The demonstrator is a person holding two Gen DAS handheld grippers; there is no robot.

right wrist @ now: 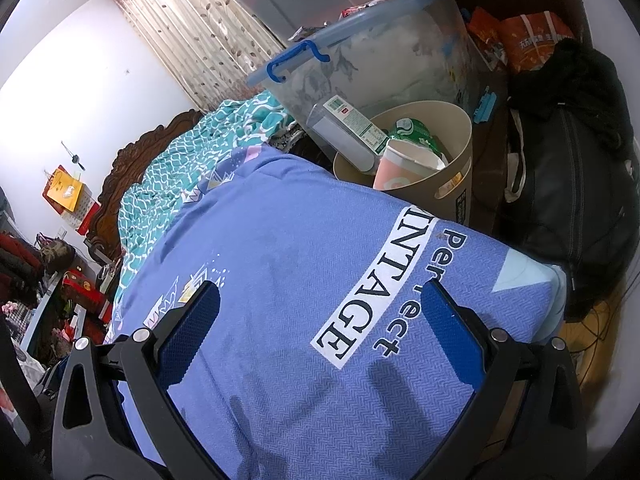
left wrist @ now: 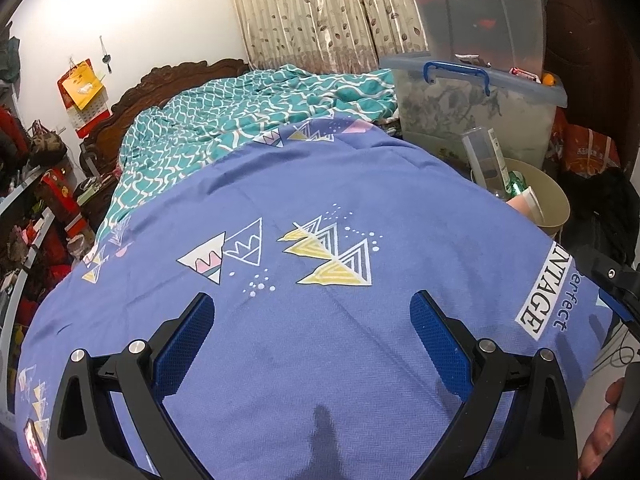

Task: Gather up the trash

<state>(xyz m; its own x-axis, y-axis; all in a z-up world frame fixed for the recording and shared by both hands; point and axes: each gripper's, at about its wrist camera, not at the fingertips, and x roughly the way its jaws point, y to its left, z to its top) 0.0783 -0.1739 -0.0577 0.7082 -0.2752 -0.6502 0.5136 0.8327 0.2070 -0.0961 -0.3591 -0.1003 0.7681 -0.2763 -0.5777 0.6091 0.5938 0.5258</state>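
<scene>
Both claws are wide open and hold nothing: the left claw (left wrist: 312,304) and the right claw (right wrist: 320,296) hang over the blue bedsheet (right wrist: 280,240). At one o'clock, beside the bed, stands the tan trash bin (right wrist: 456,128), with a pink cup (right wrist: 400,164) and a green wrapper (right wrist: 412,132) inside.

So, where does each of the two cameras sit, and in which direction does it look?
Left wrist: on the left gripper, open, looking along the blue bedspread toward the headboard; a hand shows at right.
Right wrist: on the right gripper, open, looking over the bedspread corner toward the beige trash bin; no hand shows.
Shared: bedspread, bin, lidded storage box, curtain.
</scene>
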